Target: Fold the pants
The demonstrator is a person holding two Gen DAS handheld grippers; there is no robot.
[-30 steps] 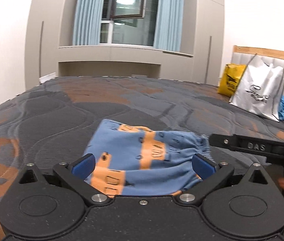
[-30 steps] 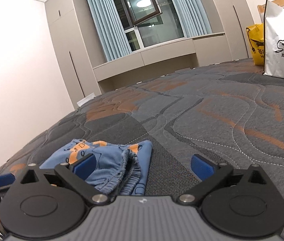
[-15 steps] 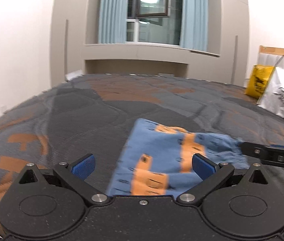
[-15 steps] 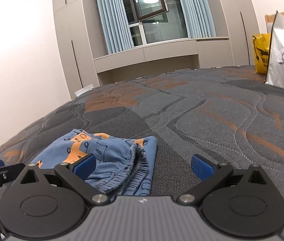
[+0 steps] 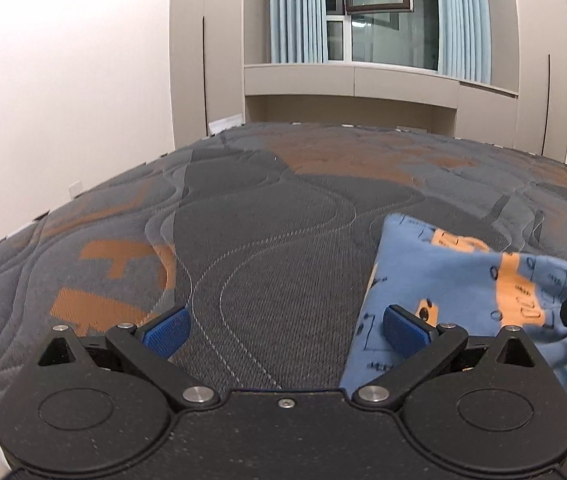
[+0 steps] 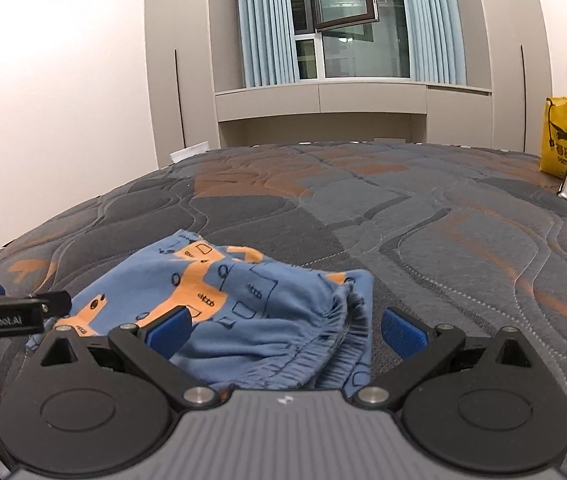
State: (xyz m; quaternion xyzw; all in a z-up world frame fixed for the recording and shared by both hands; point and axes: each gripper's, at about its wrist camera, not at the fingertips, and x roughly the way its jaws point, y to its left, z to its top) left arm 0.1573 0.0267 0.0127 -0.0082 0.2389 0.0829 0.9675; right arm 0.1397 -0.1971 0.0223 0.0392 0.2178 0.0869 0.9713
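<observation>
Blue pants [image 6: 243,308] folded on mattress [image 6: 443,240], "GenRobot.AI" left gripper [image 5: 283,332], both jaws apart

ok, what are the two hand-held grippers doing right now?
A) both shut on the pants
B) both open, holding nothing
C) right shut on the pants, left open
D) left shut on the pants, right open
B: the left hand-held gripper and the right hand-held gripper both have their pads spread wide, with the folded pants lying loose on the bed.

folded blue pants [image 6: 243,300], open right gripper [image 6: 285,330], mattress [image 6: 443,240]
</observation>
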